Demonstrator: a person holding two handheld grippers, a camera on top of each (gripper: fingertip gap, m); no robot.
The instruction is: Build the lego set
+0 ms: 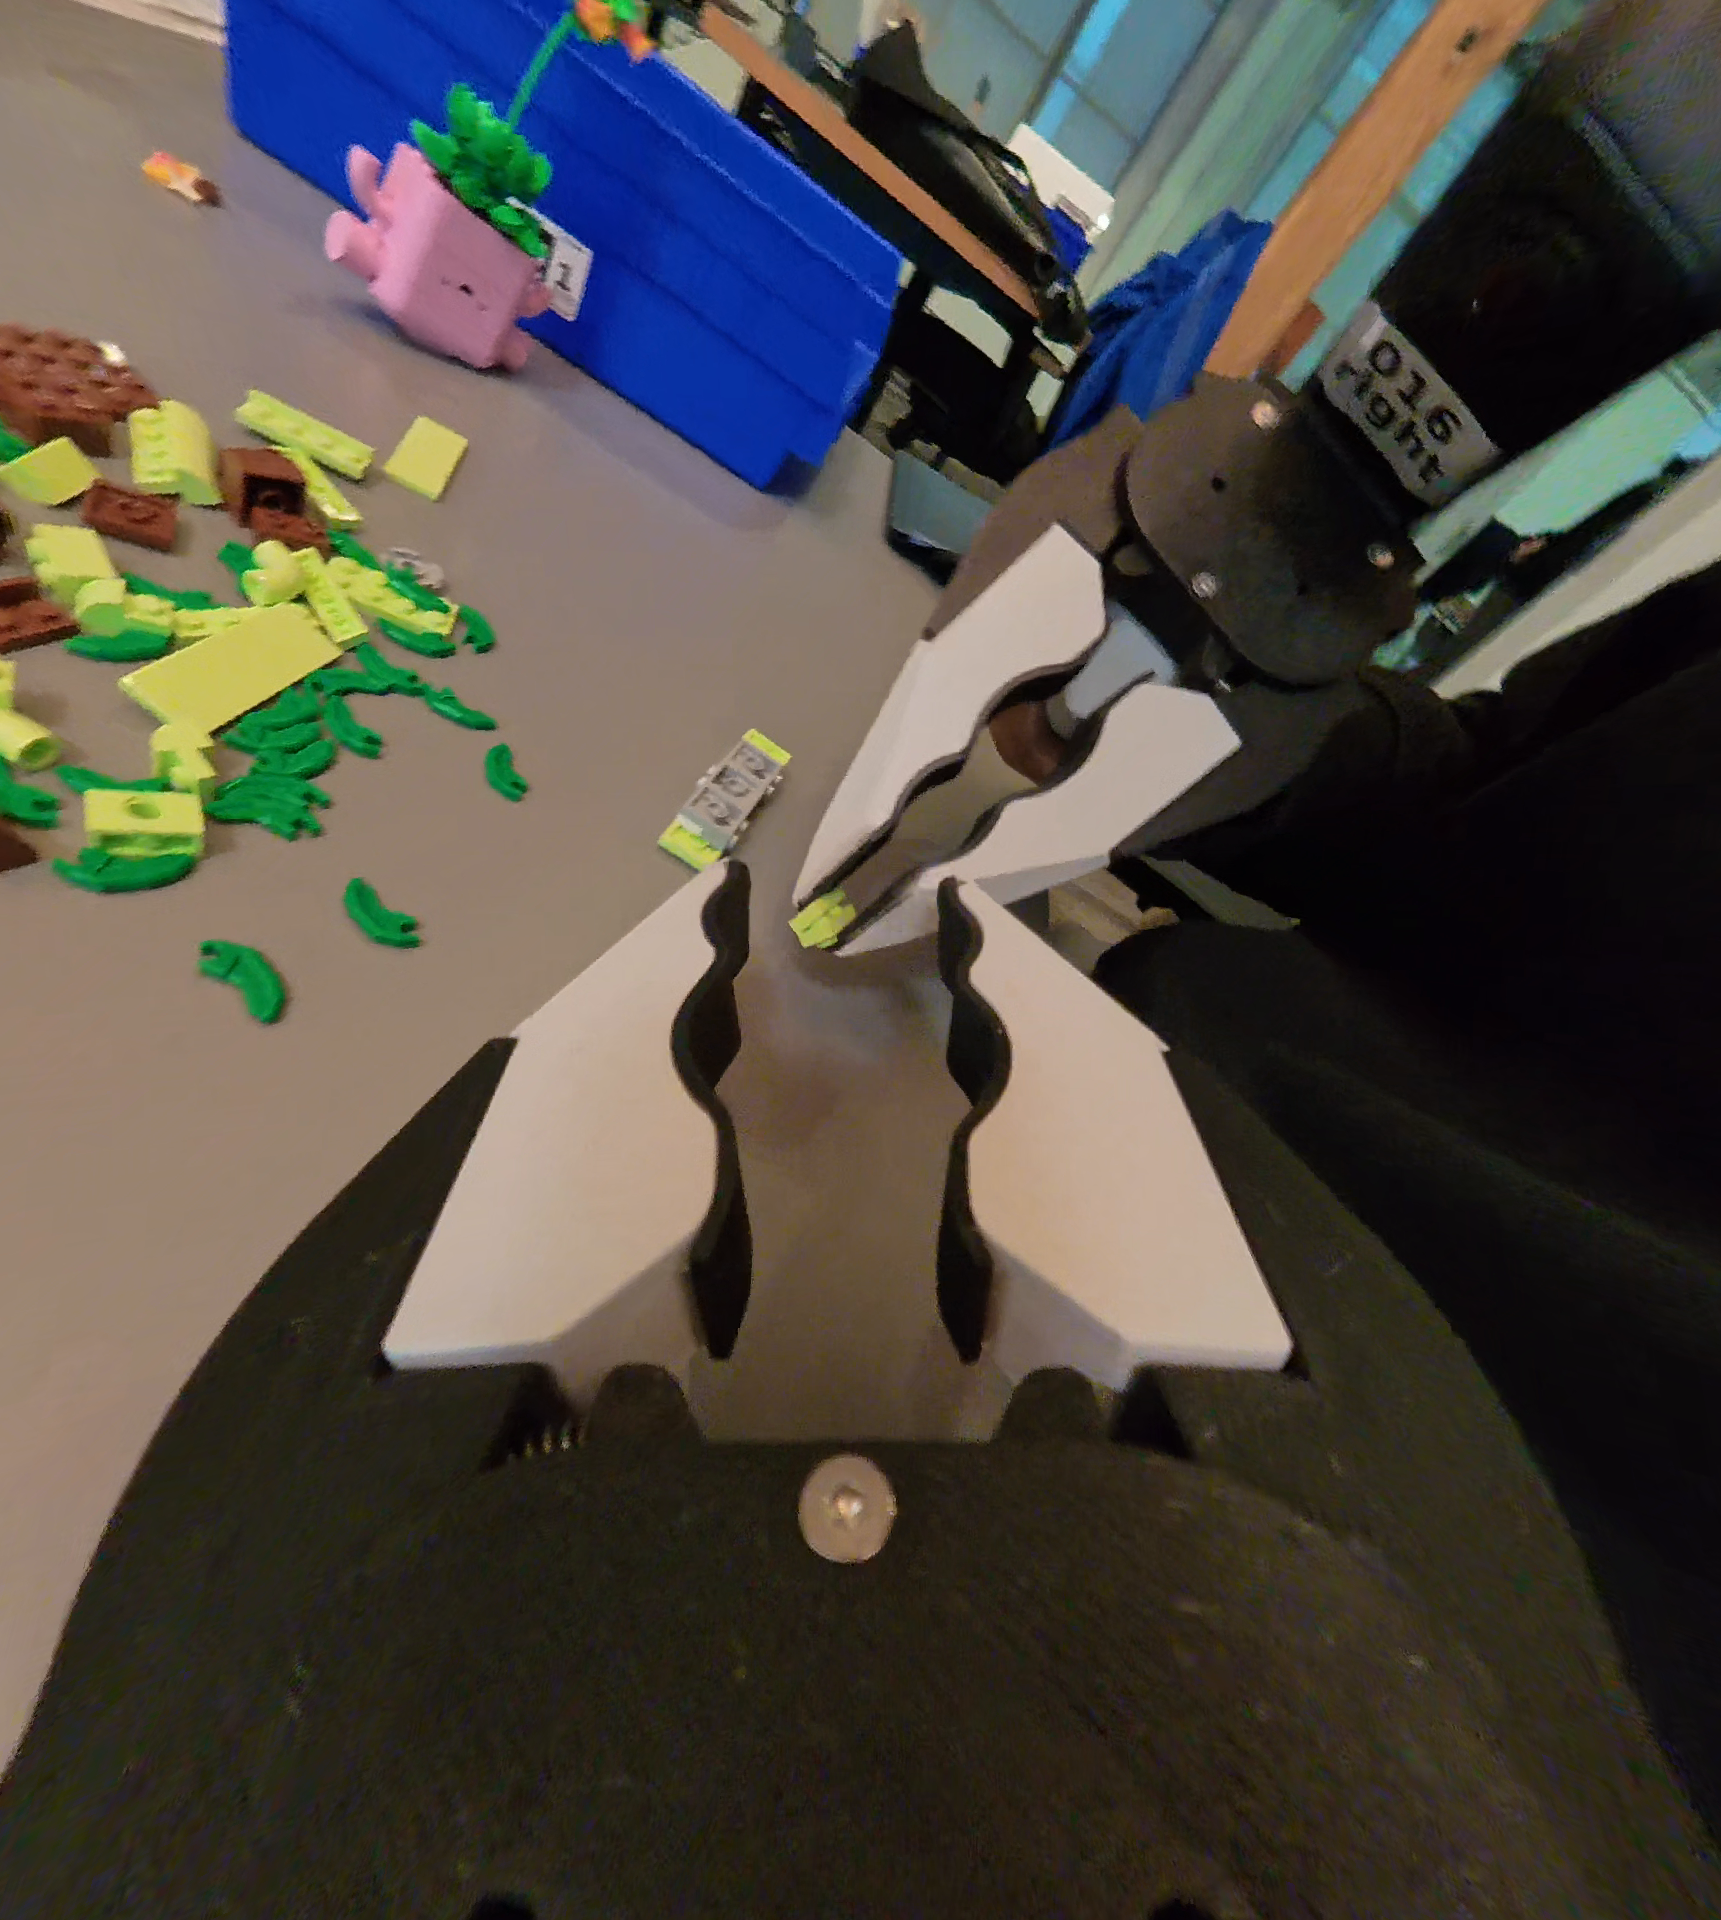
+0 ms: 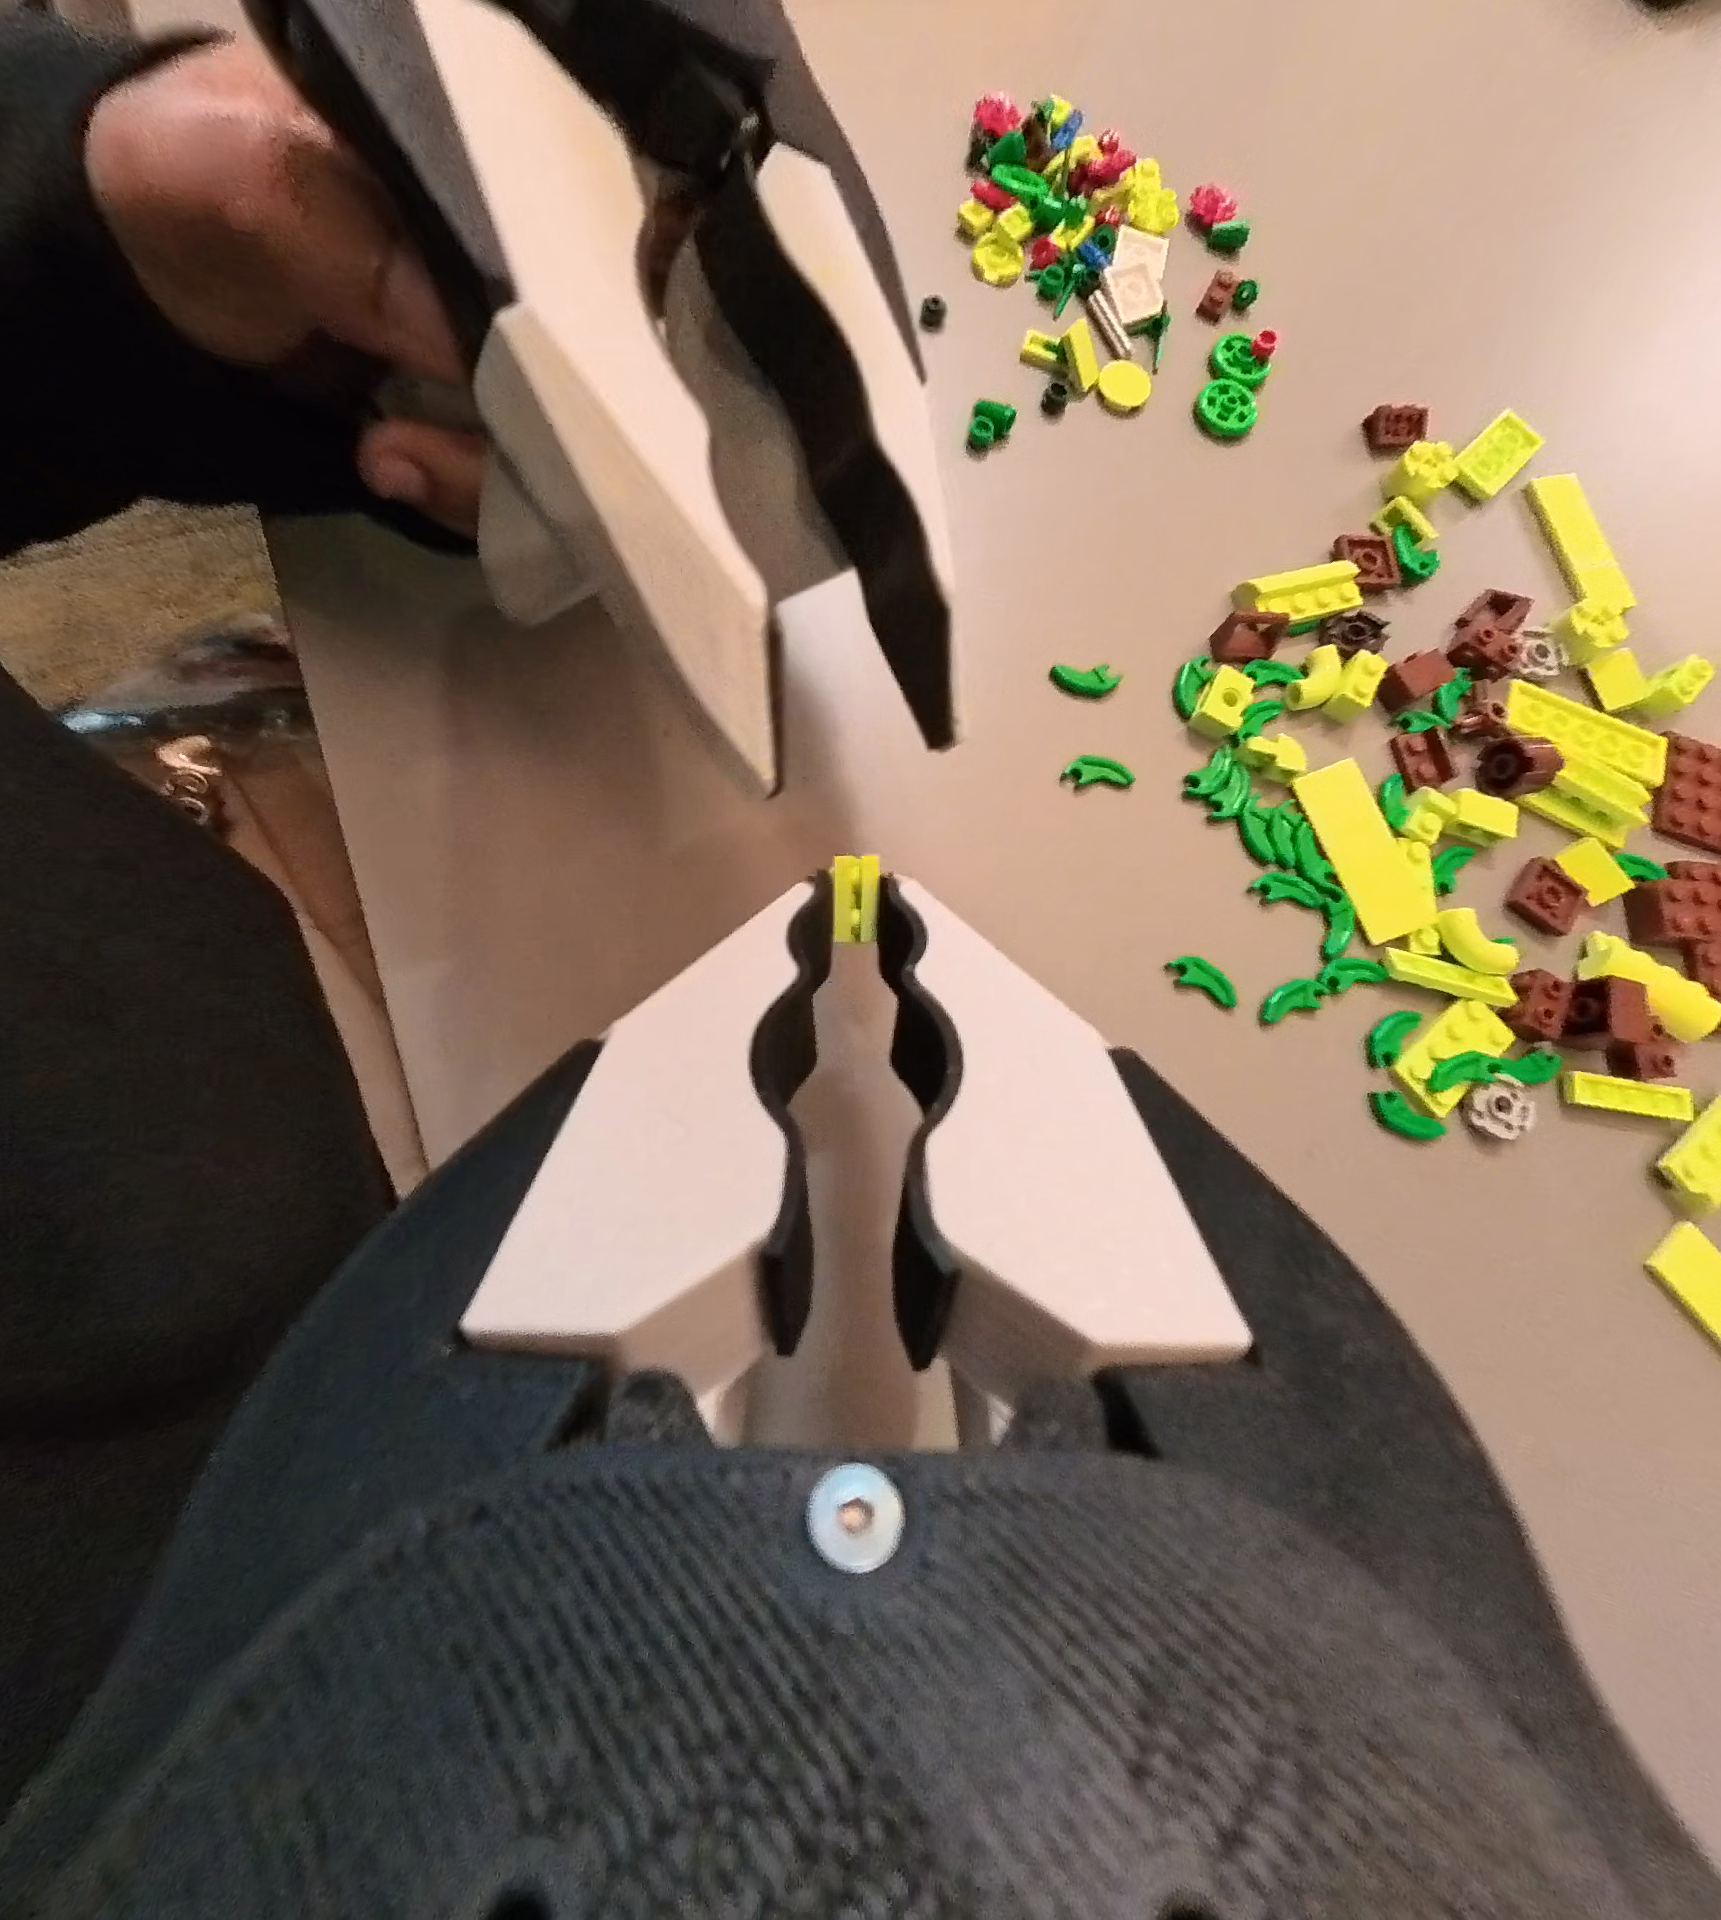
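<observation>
Left wrist view. The left gripper [image 1: 840, 894] hangs over the grey tabletop [image 1: 160, 1143] with its fingers apart and nothing between them. Just ahead of its tips, the right gripper [image 1: 828, 928] comes in from the tabletop's right edge, its tips pinched on a small lime piece [image 1: 817, 922]. On the tabletop just beyond the two grippers lies a small grey-and-lime subassembly [image 1: 728, 798]. Toward the left edge a loose pile [image 1: 139, 644] of lime, brown and green parts is spread out, unjoined. Near the far edge, against a blue bin [image 1: 690, 260], stands a finished pink pot [image 1: 440, 255] with green leaves and a stem; this looks like a completed build, though whether it belongs to the same set cannot be told.

Right wrist view. The right gripper [image 2: 854, 885] has its fingers nearly together, clamped on the lime piece [image 2: 855, 899], which is held above the tabletop [image 2: 565, 935] near its left edge. The left gripper [image 2: 851, 764] enters from the top of the view, fingers apart and empty, with a hand [image 2: 243, 249] behind it. The main pile [image 2: 1521, 831] lies toward the right edge; a second, smaller heap [image 2: 1095, 229] of red, green and yellow bits sits near the far edge.

Progress, as a judgement: early. One small subassembly exists and one piece is in hand, while brown plates, lime bricks and green leaves remain loose. Most joining is still to do.
</observation>
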